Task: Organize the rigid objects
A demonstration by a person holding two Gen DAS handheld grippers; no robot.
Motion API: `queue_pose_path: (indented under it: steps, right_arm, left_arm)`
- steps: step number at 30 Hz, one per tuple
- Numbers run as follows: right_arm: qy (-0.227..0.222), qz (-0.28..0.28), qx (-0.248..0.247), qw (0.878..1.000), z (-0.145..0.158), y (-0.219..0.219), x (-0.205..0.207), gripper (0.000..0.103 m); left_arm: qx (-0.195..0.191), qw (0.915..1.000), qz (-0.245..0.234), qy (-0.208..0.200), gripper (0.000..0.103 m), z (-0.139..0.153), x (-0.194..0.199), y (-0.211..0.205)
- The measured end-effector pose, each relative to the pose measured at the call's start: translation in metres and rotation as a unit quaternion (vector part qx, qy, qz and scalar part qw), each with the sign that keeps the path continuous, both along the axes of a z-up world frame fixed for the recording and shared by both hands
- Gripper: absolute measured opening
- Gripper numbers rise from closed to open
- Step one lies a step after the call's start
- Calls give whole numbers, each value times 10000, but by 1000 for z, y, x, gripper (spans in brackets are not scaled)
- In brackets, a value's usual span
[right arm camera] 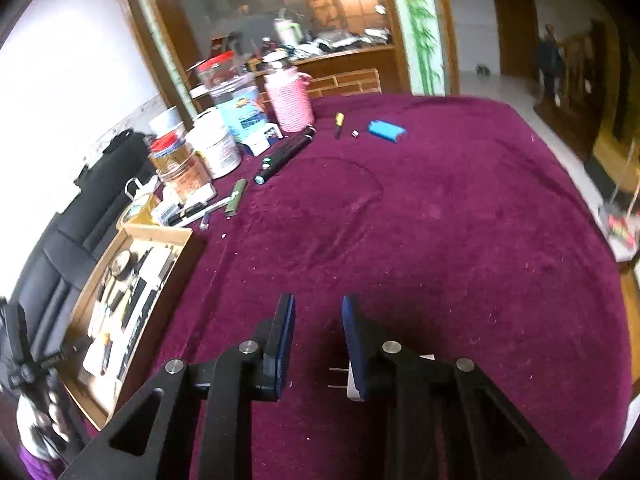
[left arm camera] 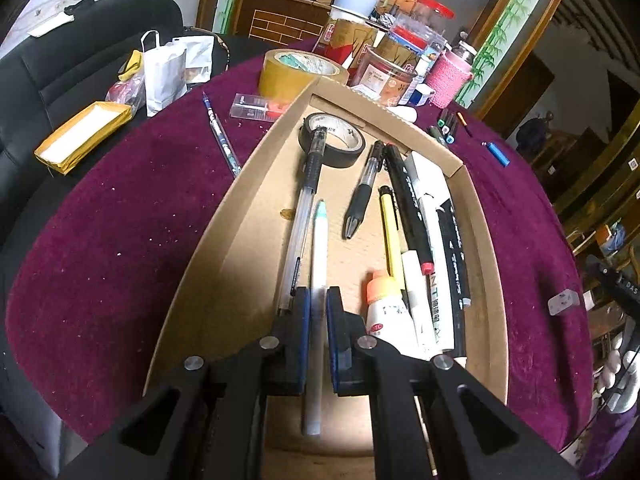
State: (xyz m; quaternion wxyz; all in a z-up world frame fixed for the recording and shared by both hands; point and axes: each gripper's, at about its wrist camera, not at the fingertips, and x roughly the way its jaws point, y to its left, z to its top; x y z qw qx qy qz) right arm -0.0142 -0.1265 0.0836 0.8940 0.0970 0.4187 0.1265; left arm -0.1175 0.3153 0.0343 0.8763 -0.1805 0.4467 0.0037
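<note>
I have the left gripper (left arm camera: 318,300) down over the cardboard tray (left arm camera: 256,184), its two blue-padded fingers drawn in narrow on either side of the white pen (left arm camera: 318,280). The pen runs straight ahead between the fingers, its long axis in line with the way the gripper points, green tip (left arm camera: 321,207) away from me and its back end passing under the gripper toward me. I can't tell whether the pads are pressing it or just flanking it; a sliver of gap seems to show on both sides. Just to the left of my fingers lies a clear pen (left arm camera: 298,232), nearly parallel, and to the right the glue bottle (left arm camera: 386,304) and a bunch of markers.

My right gripper (right arm camera: 318,320) hangs half open over bare purple surface (right arm camera: 440,240), holding nothing, with a white plug (right arm camera: 350,380) close under its right finger. The tray sits well off to its left, so I judge this move belongs to the left.
</note>
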Motion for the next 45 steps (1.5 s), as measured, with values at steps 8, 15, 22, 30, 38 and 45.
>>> queue_pose_path:
  steps: [8,15,22,30,38,45]
  right_arm:
    - [314,-610,81,9976,-12,-44,-22,76]
    - [223,-182,-539,9981,-34,-13,-28,86]
    - [-112,-251,-1092,9936,-49,4,-22,70]
    - [-53,-228,-607,9979,-36,0,-29,60]
    - [-359,820,-153,9959,15,77,-44,60]
    - [-38,2391,242,9707,17,211,-48,61]
  left_arm:
    - [-68,9973,-17,-735,60,38,-23,-6]
    - [-339,9941,-212,-1013,65,53,-40,-12]
    - [-550,9945,125,-880,65,42,-53,10]
    - [-676,9926,386,-932,65,39,-63,27]
    - [-675,9913,431,-1042,65,39,-69,30]
    - [-473,9880,667,-1313,65,51,-88,43]
